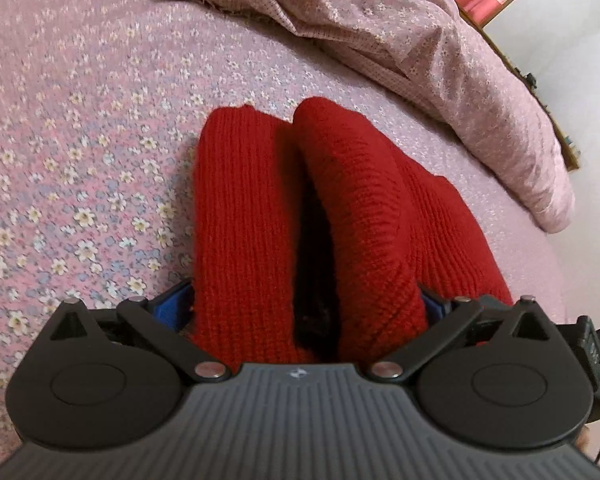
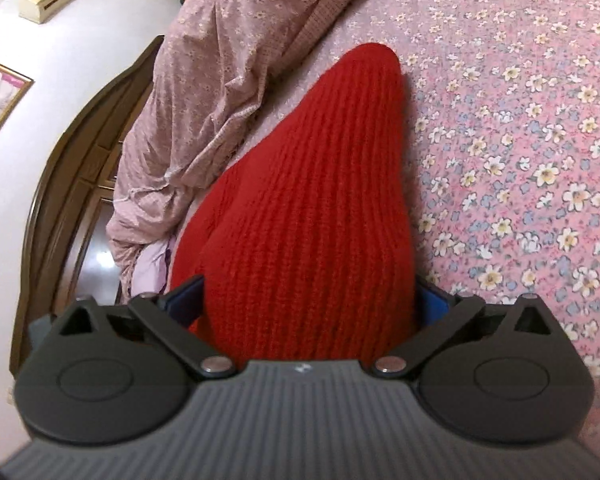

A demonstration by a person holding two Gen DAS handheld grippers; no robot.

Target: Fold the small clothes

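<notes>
A red ribbed knit garment point(image 1: 256, 208) lies on the flowered pink bed sheet point(image 1: 80, 140). In the left wrist view it is bunched into two raised folds with a dark gap between them. My left gripper point(image 1: 308, 304) has knit filling the space between its blue pads, whose tips are hidden. In the right wrist view the same red knit point(image 2: 316, 200) rises as one tapered ridge from my right gripper point(image 2: 312, 300), which also has knit between its pads.
A crumpled mauve flowered quilt point(image 1: 400, 40) lies at the back and right of the bed; it also shows in the right wrist view point(image 2: 220, 80). A dark wooden headboard point(image 2: 72, 184), a white wall and a framed picture point(image 2: 0, 100) lie beyond.
</notes>
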